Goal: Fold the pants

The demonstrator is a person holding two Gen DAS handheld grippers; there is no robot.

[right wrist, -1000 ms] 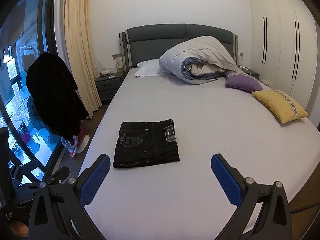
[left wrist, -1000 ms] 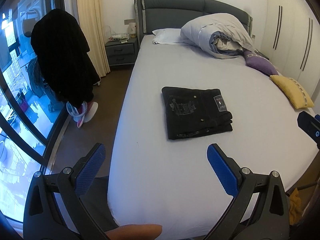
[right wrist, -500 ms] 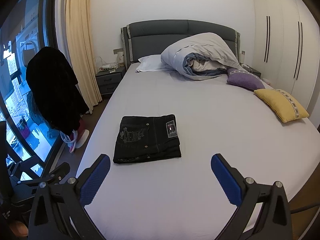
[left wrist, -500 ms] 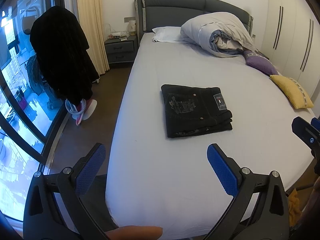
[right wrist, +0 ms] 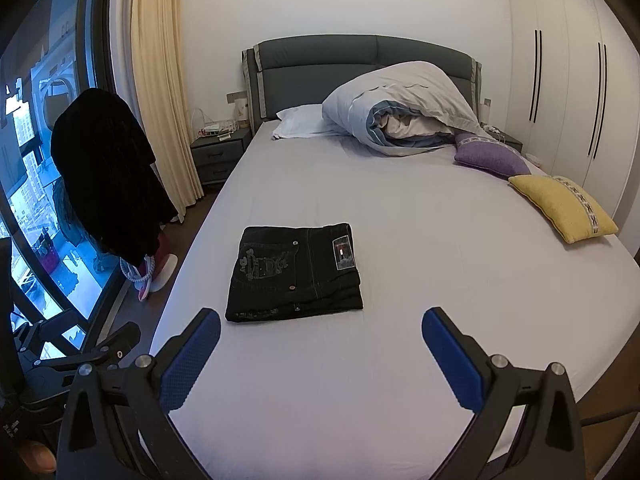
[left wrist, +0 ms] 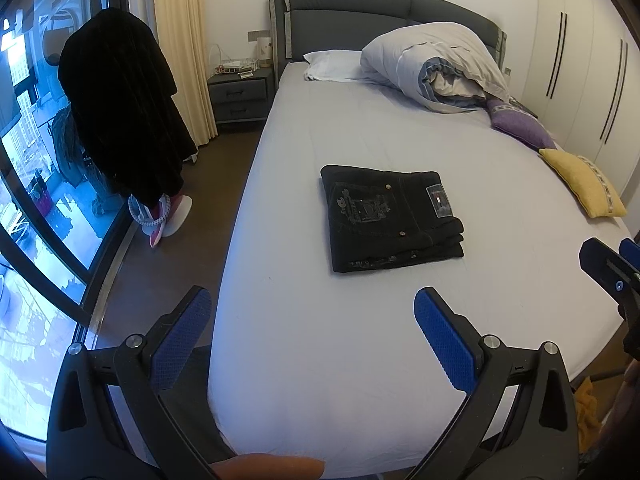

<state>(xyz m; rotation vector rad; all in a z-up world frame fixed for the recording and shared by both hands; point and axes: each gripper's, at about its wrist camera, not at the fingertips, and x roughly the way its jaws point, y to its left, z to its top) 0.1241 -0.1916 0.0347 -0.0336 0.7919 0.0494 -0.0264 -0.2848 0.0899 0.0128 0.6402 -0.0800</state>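
Observation:
Black pants (left wrist: pixel 390 218) lie folded into a neat rectangle on the grey bed sheet (left wrist: pixel 320 340), back pocket and label facing up. They also show in the right wrist view (right wrist: pixel 296 272). My left gripper (left wrist: pixel 312 332) is open and empty, held above the foot of the bed, well short of the pants. My right gripper (right wrist: pixel 320 354) is open and empty, also back from the pants. Part of the right gripper shows at the right edge of the left wrist view (left wrist: pixel 612 272).
A bunched duvet (right wrist: pixel 400 108) and white pillow (right wrist: pixel 300 122) lie at the headboard. A purple cushion (right wrist: pixel 492 158) and yellow cushion (right wrist: pixel 564 208) sit at the bed's right side. A dark coat (left wrist: pixel 120 112) hangs left by the window; a nightstand (left wrist: pixel 240 94) stands beyond it.
Both grippers have drifted slightly back and up from the bed. The pants have not moved and both grippers stay open.

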